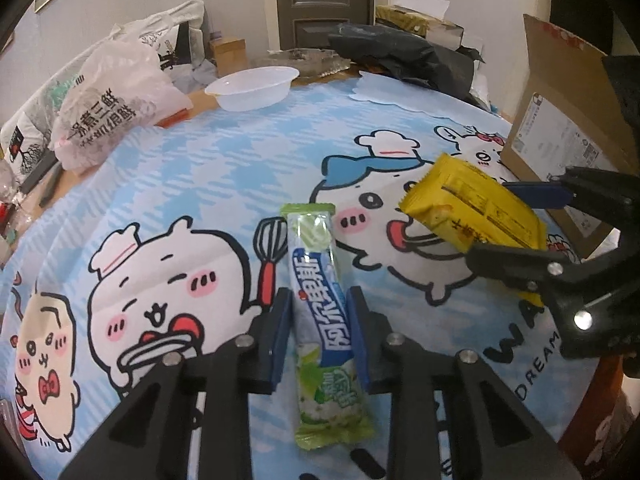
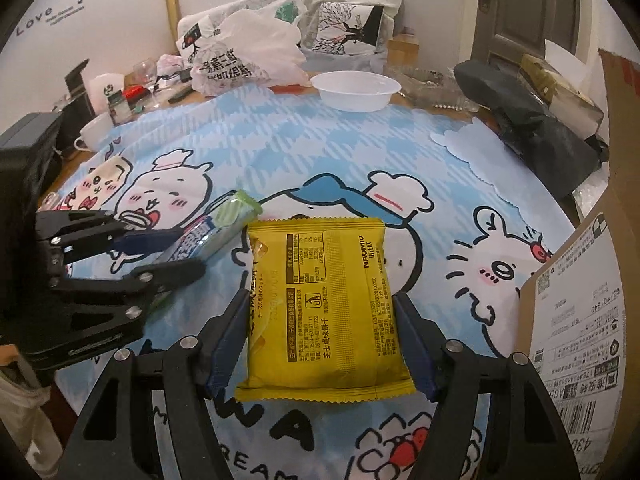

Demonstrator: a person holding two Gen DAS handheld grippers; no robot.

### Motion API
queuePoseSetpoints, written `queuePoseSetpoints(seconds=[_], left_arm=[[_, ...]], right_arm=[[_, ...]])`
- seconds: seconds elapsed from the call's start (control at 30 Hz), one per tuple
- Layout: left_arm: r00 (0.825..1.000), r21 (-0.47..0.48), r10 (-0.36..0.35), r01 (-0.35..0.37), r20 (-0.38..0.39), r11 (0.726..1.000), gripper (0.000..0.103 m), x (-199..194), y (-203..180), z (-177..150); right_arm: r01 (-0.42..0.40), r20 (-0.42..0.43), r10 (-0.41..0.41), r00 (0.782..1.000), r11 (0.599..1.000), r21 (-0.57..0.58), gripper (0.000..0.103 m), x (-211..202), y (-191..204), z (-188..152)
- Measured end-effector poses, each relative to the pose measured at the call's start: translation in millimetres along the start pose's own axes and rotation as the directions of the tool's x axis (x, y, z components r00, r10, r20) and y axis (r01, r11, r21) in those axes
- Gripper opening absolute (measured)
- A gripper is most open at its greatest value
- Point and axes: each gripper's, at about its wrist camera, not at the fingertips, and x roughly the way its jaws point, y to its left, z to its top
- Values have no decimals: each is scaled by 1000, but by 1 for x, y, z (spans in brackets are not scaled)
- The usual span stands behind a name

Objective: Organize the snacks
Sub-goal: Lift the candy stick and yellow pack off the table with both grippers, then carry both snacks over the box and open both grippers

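1. Handling, green-and-blue snack stick (image 1: 320, 304): looks light, with a soft crinkly film wrapper over a firmer core. Probably slippery. Best taken across the narrow mid-body, clear of the flat sealed ends.
2. Handling, yellow biscuit packet (image 2: 324, 312): flat foil pouch, light, puffy. Contents likely brittle, so squeeze the side edges gently, not the faces.
3. Left claw (image 1: 320, 312): nearly closed, blue pads (image 1: 280, 332) pressing both sides of the stick at mid-length. Stick runs forward between the fingers, both ends sticking out, above the cartoon cloth (image 1: 200, 184) on the worktop.
4. Right claw (image 2: 320, 332): about half open, pads on the packet's left and right edges, gripping it. Packet is ahead of the fingers, printed back up.
5. Cardboard box (image 2: 580, 320) stands just right of the right claw, likely the drop-off.
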Motion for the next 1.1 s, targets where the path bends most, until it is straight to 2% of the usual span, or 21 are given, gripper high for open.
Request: queuePoseSetpoints(seconds=[0.17, 0.3, 0.47, 0.63, 0.8, 0.87, 0.93, 1.1], left_arm=[[1000, -24, 9, -9, 26, 1000, 23, -13, 3, 1], [995, -45, 27, -23, 98, 999, 23, -50, 8, 8], [974, -66, 51, -38, 219, 997, 23, -115, 9, 22], [944, -40, 38, -26, 328, 999, 23, -175, -10, 48], [916, 33, -29, 17, 401, 999, 23, -209, -53, 82], [908, 69, -85, 62, 410, 996, 23, -213, -76, 96], [902, 98, -160, 131, 401, 986, 23, -210, -101, 113], [903, 187, -264, 211, 338, 959, 23, -181, -166, 148]], right_arm=[[-14, 28, 14, 1000, 1000, -3, 67, -10, 4, 2], [-29, 76, 30, 997, 999, -18, 67, -32, 11, 7], [-40, 176, 50, 983, 998, -57, 67, -78, 26, 22], [-29, 306, 51, 951, 997, -77, 67, -139, 31, 34], [45, 398, -31, 917, 999, -26, 67, -192, 3, 31], [63, 415, -62, 908, 998, 11, 67, -205, -17, 26], [68, 424, -86, 902, 996, 56, 67, -214, -40, 18], [130, 395, -177, 902, 981, 145, 67, -218, -94, -9]])
